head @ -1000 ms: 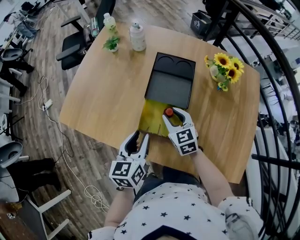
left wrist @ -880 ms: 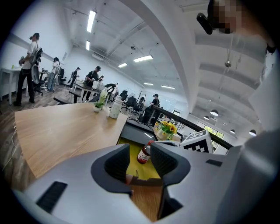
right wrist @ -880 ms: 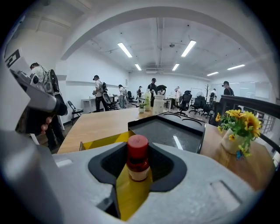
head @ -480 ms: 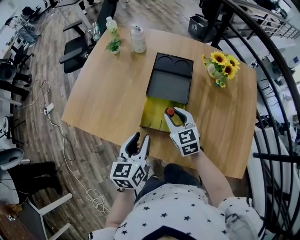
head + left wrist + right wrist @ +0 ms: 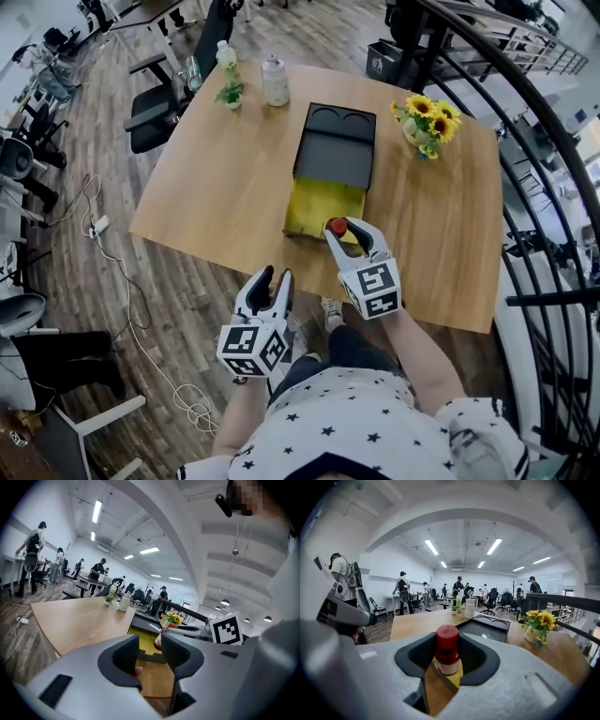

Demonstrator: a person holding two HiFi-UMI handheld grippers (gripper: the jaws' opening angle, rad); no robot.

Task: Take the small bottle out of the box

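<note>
- Closure of the right gripper (image 5: 449,645) on the small red-capped bottle with a pale label (image 5: 447,656) is shown: its jaws have just been closing, and the bottle is clasped upright in the hollow between the pads, with the cap standing proud of them.
- The bottle is held above the near edge of the shallow yellow-lined box with a black lid (image 5: 309,208). It is judged to be lifted clear of the yellow floor rather than resting on it.
- An upright hold low on the body is probably chosen so that the bottle cannot tip or slide out of the hollow as it is brought away.
- The black lid is laid back flat on the far side of the box, so the interior is left open from above and the way out is unobstructed.
- The left gripper (image 5: 274,277) is held on the near side of the box, out past the edge of the light wooden table (image 5: 225,187). Its jaws are parted and nothing is between them, so it is judged to be parked out of the way.
- The task is judged nearly done, since only a set-down on bare wood beside the box appears to be left.
</note>
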